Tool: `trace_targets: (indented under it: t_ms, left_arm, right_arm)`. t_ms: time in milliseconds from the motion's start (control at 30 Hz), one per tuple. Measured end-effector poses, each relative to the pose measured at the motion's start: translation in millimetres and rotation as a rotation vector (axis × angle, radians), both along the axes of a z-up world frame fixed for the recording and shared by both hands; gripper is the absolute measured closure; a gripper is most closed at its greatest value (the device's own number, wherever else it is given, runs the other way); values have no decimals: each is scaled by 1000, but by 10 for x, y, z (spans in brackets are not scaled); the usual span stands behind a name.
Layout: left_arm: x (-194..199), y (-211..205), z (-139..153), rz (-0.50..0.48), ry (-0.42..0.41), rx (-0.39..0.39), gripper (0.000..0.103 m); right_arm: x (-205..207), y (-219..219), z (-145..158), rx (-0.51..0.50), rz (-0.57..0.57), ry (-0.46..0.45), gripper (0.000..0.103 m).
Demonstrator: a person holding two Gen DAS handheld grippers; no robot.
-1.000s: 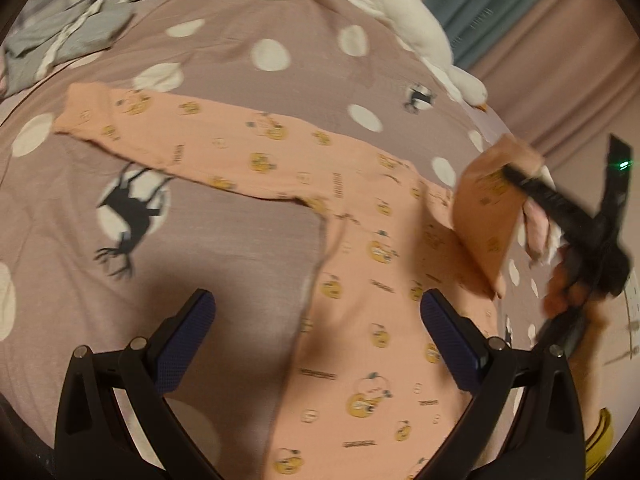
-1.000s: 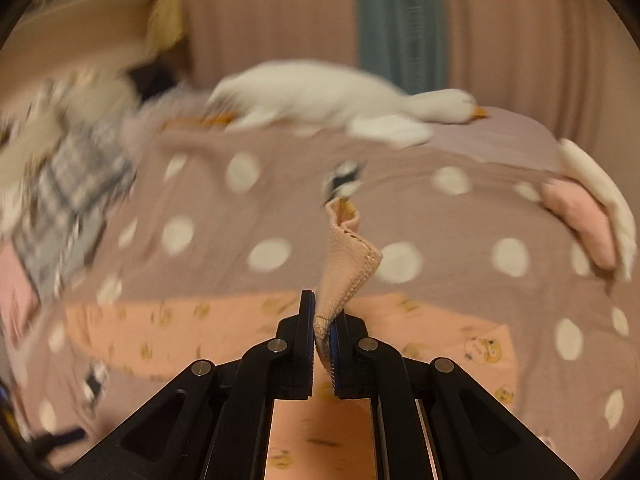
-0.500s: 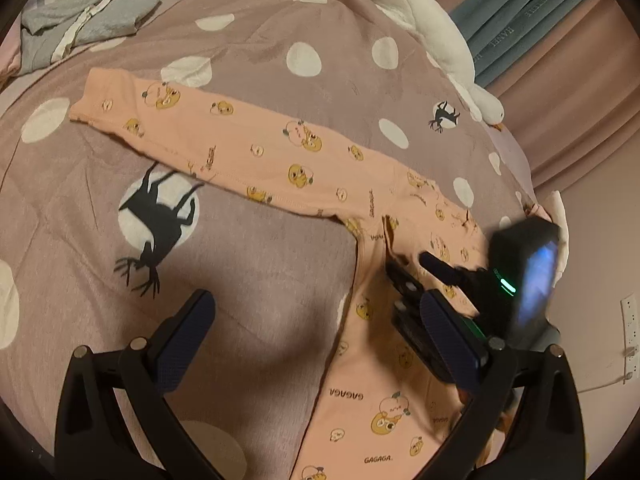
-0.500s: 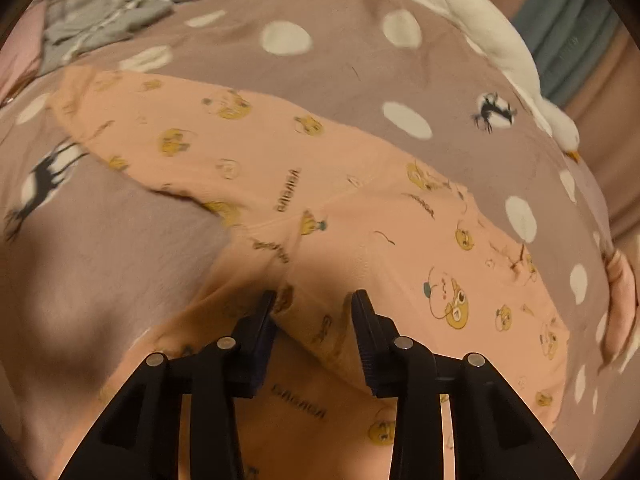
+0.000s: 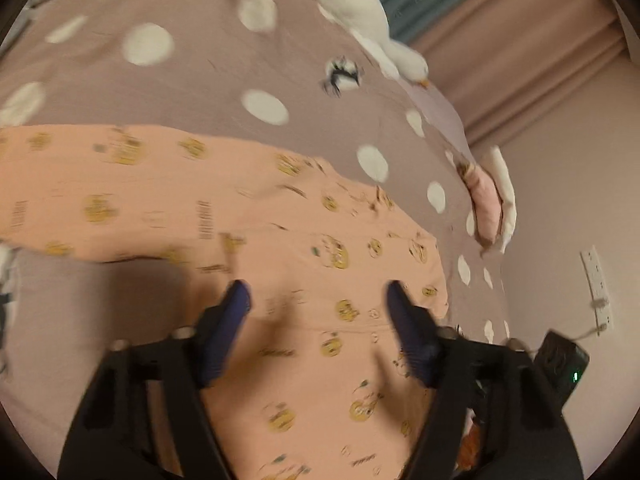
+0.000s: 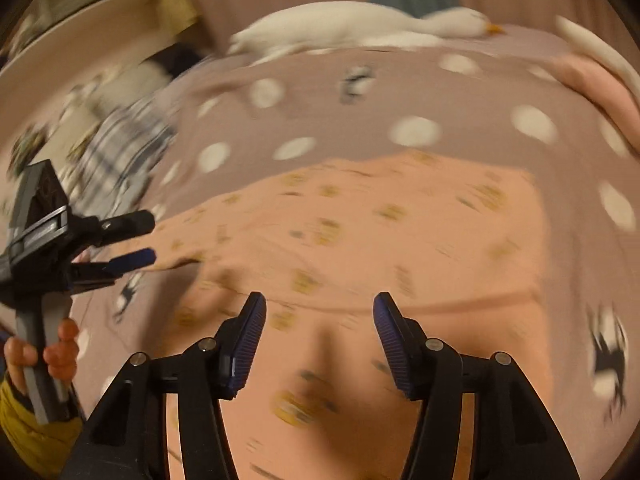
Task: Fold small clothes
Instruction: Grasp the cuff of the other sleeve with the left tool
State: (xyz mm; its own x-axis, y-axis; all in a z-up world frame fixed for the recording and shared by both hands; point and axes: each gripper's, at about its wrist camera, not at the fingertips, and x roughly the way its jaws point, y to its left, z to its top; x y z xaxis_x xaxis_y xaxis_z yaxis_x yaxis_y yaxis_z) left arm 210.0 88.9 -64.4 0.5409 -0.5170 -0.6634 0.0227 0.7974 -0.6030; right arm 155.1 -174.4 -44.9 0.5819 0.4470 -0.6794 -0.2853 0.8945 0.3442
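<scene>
Under both sets of spread, empty fingers, right gripper (image 6: 318, 312) has dropped the sleeve it pinched, now folded across the peach garment (image 5: 304, 264) on the bed (image 5: 192, 92); left gripper (image 5: 318, 300) hovers.

Plush goose (image 5: 352, 4) along far bedspread (image 5: 192, 92) edge

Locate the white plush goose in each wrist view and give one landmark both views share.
Left wrist view: white plush goose along the top edge, beak pointing right.
Right wrist view: it lies across the top centre, orange beak at right.
Shared landmark: the peach printed baby garment on the spotted bedspread.
</scene>
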Motion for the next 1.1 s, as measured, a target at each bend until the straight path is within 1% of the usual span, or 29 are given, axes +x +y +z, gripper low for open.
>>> trace_targets:
  t_ms: [33, 67, 100, 267, 300, 333, 400, 467, 500, 533, 567, 600, 633, 700, 767, 900, 967, 1067, 1100]
  left_arm:
    - [87, -82, -73, -25, 15, -15, 58]
    - [144, -132, -128, -32, 28, -14, 65]
    - [202, -186, -196, -35, 43, -4, 70]
    - [313, -240, -522, 10, 121, 65, 70]
    - [313, -229, -582, 24, 139, 87, 74]
    - [307, -196, -631, 35, 149, 91, 83]
    - [298, -112, -656, 45, 154, 69, 87]
    - [257, 6, -647, 56, 162, 19, 86]
    - [229, 58, -628, 57, 161, 7, 81]
    - [173, 142, -585, 62, 149, -1, 70]
    - [103, 248, -529, 83, 132, 2, 61]
    - [56, 329, -490, 103, 120, 2, 45]
    - [-28, 496, -442, 139, 100, -12, 39]
    - [-142, 799, -402, 204, 84, -36, 39]
    - [-259, 1219, -391, 298, 83, -57, 39]
    - [-508, 2029, -464, 487, 78, -126, 39]
    - [-609, 2342, -510, 559, 69, -152, 39]
    - [-674, 2673, -596, 629, 65, -194, 39]
    - [-677, 2778, -644, 643, 67, -219, 39]
  right_arm:
    - [-35, -85, -42, 30, -21, 13, 44]
    - [-69, -146, -74, 51, -40, 22, 44]
    - [-99, -197, -106, 65, -52, 30, 44]
    - [-198, -287, -155, 94, -79, 45, 44]
    - [-209, -325, -154, 97, -81, 43, 44]
    - [-214, -331, -148, 99, -83, 41, 44]
    - [-218, -324, -126, 95, -87, 31, 44]
    - [-216, -300, -119, 99, -81, 28, 44]
    - [-208, -258, -107, 99, -78, 28, 44]
    - [-224, -249, -110, 98, -74, 26, 44]
    - [-228, -221, -104, 95, -68, 23, 44]
    - [-252, -218, -110, 93, -64, 20, 44]
    - [-255, -197, -112, 91, -58, 22, 44]
    - [-276, -170, -121, 89, -51, 31, 44]
    - [-291, -139, -135, 88, -50, 42, 44]
    - [-317, -57, -164, 96, -43, 59, 44]
    - [-328, 6, -179, 87, -33, 65, 44]
    - [-324, 92, -196, 66, -27, 72, 44]
    - [-315, 122, -200, 61, -24, 75, 44]
